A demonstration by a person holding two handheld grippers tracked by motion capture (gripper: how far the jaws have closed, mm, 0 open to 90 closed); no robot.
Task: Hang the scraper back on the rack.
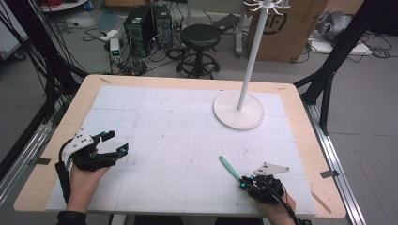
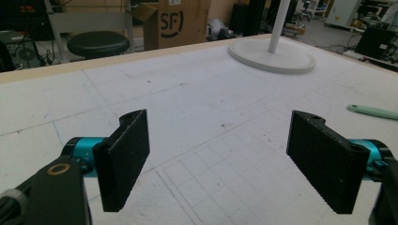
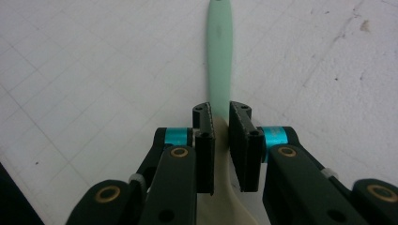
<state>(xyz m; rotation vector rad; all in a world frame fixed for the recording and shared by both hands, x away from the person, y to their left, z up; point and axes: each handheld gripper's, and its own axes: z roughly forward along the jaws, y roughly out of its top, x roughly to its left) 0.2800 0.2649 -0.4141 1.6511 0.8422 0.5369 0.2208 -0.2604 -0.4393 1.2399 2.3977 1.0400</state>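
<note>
At the lower right of the high view, the right gripper [image 1: 243, 181] is seen clamped on the slim, smooth mint-green plastic utensil handle [image 3: 219, 56], lying flat on the matt white gridded mat [image 1: 178, 140]. The grasping step is judged done; a lift is called for next. At lower left, the left gripper [image 1: 114, 143] is held with jaws wide apart. Farther off stands a white round-based stand [image 1: 238, 110].

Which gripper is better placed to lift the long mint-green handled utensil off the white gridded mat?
Right. The right gripper has its jaws closed around the mint-green handled utensil near the cream end. The left gripper stands open, apart from it at the mat's opposite side.
</note>
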